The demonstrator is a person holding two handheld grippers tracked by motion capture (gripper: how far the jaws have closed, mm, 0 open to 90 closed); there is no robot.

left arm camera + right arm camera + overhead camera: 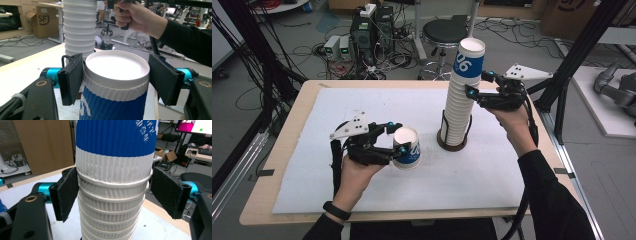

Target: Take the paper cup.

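Observation:
A tall stack of white ribbed paper cups (457, 112), topped by a blue-banded one, stands in a dark wire holder (451, 143) right of the table's middle. My right gripper (477, 84) reaches in from the right, just under the blue band. In the right gripper view, the right gripper (113, 192) has both pads against the stack (112, 215). Left of the holder, my left gripper (399, 137) is shut on a single blue-and-white paper cup (411, 152), held low over the mat and tilted. In the left gripper view, the left gripper (116, 75) clamps that cup (112, 105) just below its rim.
A white mat (362, 107) covers most of the wooden table (287, 150). Beyond the far edge are a black stool (444, 32) and computer boxes with cables (367, 32) on the floor. Black frame posts (582, 50) rise at the right.

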